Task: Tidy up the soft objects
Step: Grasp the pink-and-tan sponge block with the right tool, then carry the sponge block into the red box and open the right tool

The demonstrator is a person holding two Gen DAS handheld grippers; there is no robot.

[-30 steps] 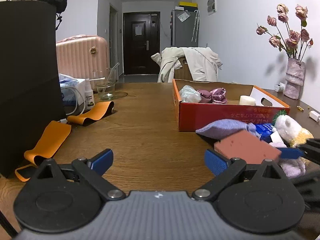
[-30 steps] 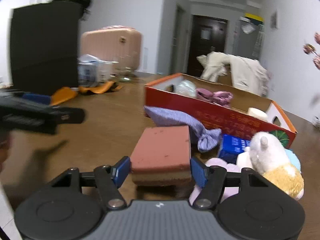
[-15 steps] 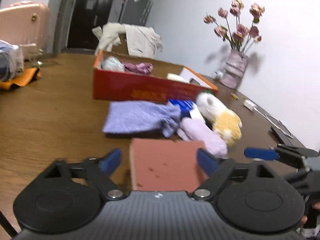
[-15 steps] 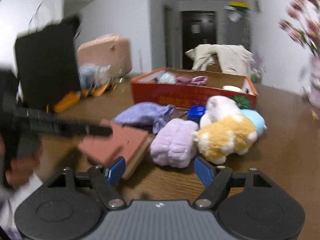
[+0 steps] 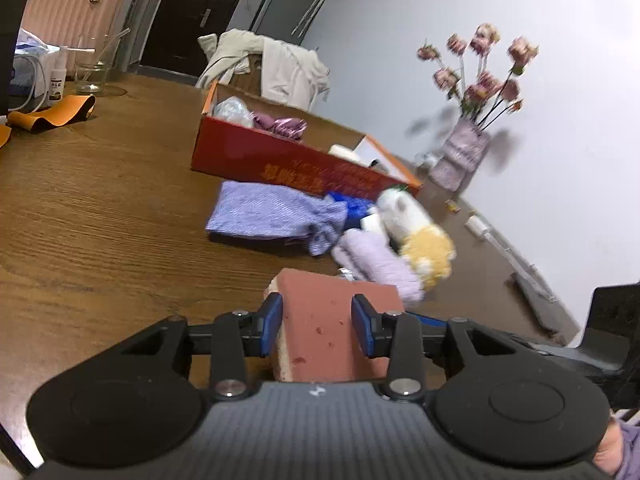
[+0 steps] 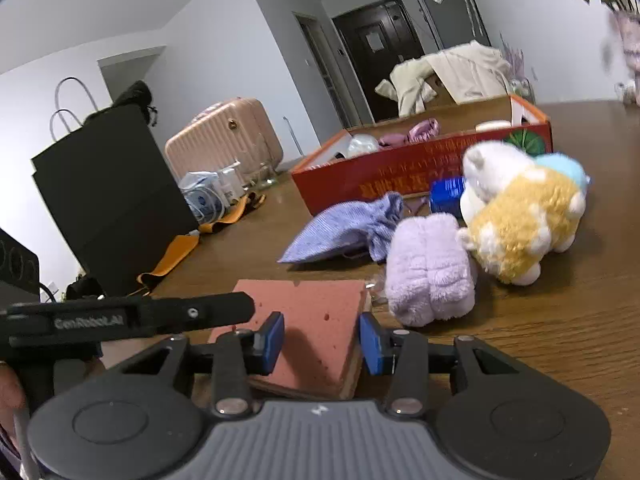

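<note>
The sponge (image 5: 336, 336) is brick red with a tan underside; the drawstring pouch (image 5: 272, 216) is lavender blue with a fine weave. The plush toy (image 6: 520, 216) is white, yellow and pale blue, the box (image 5: 280, 160) red with gold lettering, the counter (image 5: 100, 208) brown woodgrain.

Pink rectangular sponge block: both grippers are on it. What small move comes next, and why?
Probably lift it clear of the wooden table, both hands together. The left gripper and right gripper have just been closing, and each now presses its blue pads on opposite sides of the pink rectangular sponge block. The open red cardboard box, already holding soft items, lies just beyond.
</note>
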